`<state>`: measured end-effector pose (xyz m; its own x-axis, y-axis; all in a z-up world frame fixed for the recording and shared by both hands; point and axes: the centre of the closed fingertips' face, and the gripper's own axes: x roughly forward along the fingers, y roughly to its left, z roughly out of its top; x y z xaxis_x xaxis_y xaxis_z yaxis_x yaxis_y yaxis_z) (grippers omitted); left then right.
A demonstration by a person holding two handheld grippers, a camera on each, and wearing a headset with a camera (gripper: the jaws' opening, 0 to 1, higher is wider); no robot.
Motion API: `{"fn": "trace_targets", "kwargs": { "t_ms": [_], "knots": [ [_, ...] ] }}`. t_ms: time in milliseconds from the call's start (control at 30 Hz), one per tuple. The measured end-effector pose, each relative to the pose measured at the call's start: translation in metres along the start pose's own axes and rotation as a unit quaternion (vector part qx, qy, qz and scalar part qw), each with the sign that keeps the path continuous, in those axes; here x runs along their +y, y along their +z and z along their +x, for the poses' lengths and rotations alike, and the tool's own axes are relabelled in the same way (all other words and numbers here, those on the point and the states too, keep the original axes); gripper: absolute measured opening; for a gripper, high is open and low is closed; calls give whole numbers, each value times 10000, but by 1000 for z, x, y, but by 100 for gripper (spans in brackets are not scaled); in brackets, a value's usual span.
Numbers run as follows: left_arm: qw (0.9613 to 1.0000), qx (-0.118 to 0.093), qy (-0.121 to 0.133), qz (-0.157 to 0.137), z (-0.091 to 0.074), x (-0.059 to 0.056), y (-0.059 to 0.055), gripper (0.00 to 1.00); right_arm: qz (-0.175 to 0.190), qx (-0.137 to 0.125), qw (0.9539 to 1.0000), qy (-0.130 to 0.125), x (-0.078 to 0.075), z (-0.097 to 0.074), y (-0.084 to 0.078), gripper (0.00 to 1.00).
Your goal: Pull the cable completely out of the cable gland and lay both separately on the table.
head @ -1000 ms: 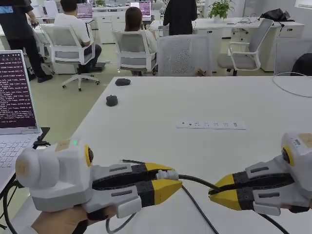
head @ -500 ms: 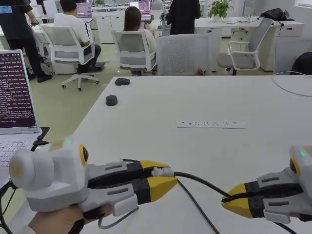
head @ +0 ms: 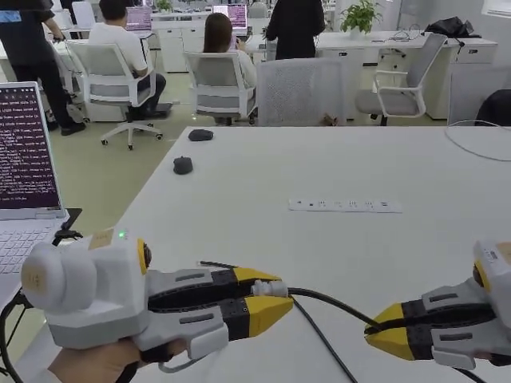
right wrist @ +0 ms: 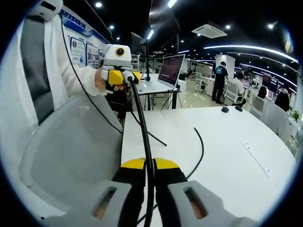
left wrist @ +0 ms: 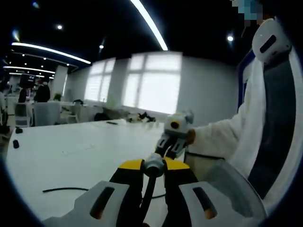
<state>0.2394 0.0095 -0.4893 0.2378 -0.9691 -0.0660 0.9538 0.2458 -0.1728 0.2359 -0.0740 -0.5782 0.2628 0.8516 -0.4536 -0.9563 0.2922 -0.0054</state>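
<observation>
A white cable gland (head: 274, 286) sits between the yellow tips of my left gripper (head: 282, 293), which is shut on it low at the left of the head view. A black cable (head: 327, 302) runs from the gland to my right gripper (head: 372, 328), which is shut on the cable at the lower right. Both grippers hover just above the white table (head: 335, 167). In the left gripper view the gland (left wrist: 154, 162) is pinched at the tips, facing the right gripper (left wrist: 174, 131). In the right gripper view the cable (right wrist: 142, 118) rises from the jaws to the left gripper (right wrist: 119, 71).
A white power strip (head: 345, 205) lies mid-table. Two dark mice (head: 183, 164) (head: 200, 134) sit near the far left edge. An open laptop (head: 24, 152) stands on the left. Loose cable (right wrist: 199, 146) trails over the table. Office chairs (head: 299, 89) and people are beyond.
My right gripper has drawn away to the right along the cable, so a longer stretch of cable shows between the two grippers. The left gripper has kept its place with the gland.
</observation>
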Motion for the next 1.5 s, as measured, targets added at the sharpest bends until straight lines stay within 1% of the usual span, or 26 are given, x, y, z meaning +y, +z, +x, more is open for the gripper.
{"fn": "trace_targets", "kwargs": {
  "t_ms": [67, 100, 167, 267, 367, 400, 433, 467, 500, 533, 567, 600, 667, 767, 833, 900, 1067, 1133, 1200, 1267, 1333, 1400, 1500],
  "knots": [
    [10000, -28, -5, -44, -1, 1, 1, 17, 102, 68, 9999, -5, 1, 1, -1, 6],
    [10000, -39, 21, -64, -2, 2, 1, 17, 121, 85, 9999, -45, 1, 2, -2, 10],
    [10000, -31, 54, -63, -3, 5, 0, 17, 35, 107, 9998, -180, -1, 2, -1, 14],
    [9999, -14, 88, -97, -6, 9, -1, 17, 24, 44, 9994, -349, -2, 0, 7, 17],
    [9999, 34, 68, -92, -9, 12, -3, 17, -160, -97, 9985, -521, 1, -5, 31, 19],
    [9999, 54, 57, -90, -9, 13, -3, 17, -222, -138, 9982, -543, 1, -6, 37, 19],
    [9999, 75, 29, -72, -10, 14, -4, 17, -328, -215, 9976, -565, 4, -7, 50, 19],
    [9999, 82, 2, -72, -11, 15, -4, 17, -380, -258, 9973, -567, 6, -7, 58, 19],
    [9999, 85, -20, -78, -11, 15, -4, 17, -464, -312, 9969, -561, 11, -5, 71, 19],
    [9999, 99, -65, -84, -11, 15, -4, 17, -550, -349, 9963, -556, 14, -3, 80, 19],
    [9999, 97, -94, -80, -11, 15, -4, 17, -628, -353, 9958, -558, 15, -2, 86, 19],
    [9998, 86, -152, -75, -12, 14, -3, 17, -753, -355, 9950, -559, 17, 2, 94, 19],
    [9996, 115, -232, -70, -12, 13, -4, 17, -851, -381, 9943, -511, 25, 11, 108, 19],
    [9992, 121, -365, -47, -14, 10, -4, 17, -985, -373, 9933, -470, 33, 25, 118, 17],
    [9988, 116, -467, -34, -16, 6, -3, 17, -993, -334, 9935, -440, 35, 32, 119, 16],
    [9982, 130, -586, -3, -17, 2, -3, 17, -1026, -220, 9934, -473, 36, 40, 116, 15],
    [9971, 144, -741, 70, -18, -4, -3, 17, -989, -195, 9942, -372, 39, 48, 113, 11],
    [9970, 128, -761, 93, -17, -5, -3, 17, -960, -190, 9947, -313, 38, 50, 111, 10],
    [9972, 104, -737, 121, -16, -5, -2, 17, -929, -212, 9950, -282, 36, 50, 110, 9],
    [9976, 64, -677, 99, -15, -2, -1, 17, -934, -280, 9951, -166, 39, 50, 111, 3],
    [9979, 34, -637, 63, -16, -1, -1, 17, -935, -300, 9950, -171, 36, 50, 112, 3],
    [9983, 50, -578, 67, -17, 1, -2, 17, -936, -291, 9952, -75, 35, 53, 112, 3],
    [9989, 39, -456, 30, -20, 5, -3, 17, -949, -307, 9950, 3, 34, 57, 112, 3]
  ]
}}
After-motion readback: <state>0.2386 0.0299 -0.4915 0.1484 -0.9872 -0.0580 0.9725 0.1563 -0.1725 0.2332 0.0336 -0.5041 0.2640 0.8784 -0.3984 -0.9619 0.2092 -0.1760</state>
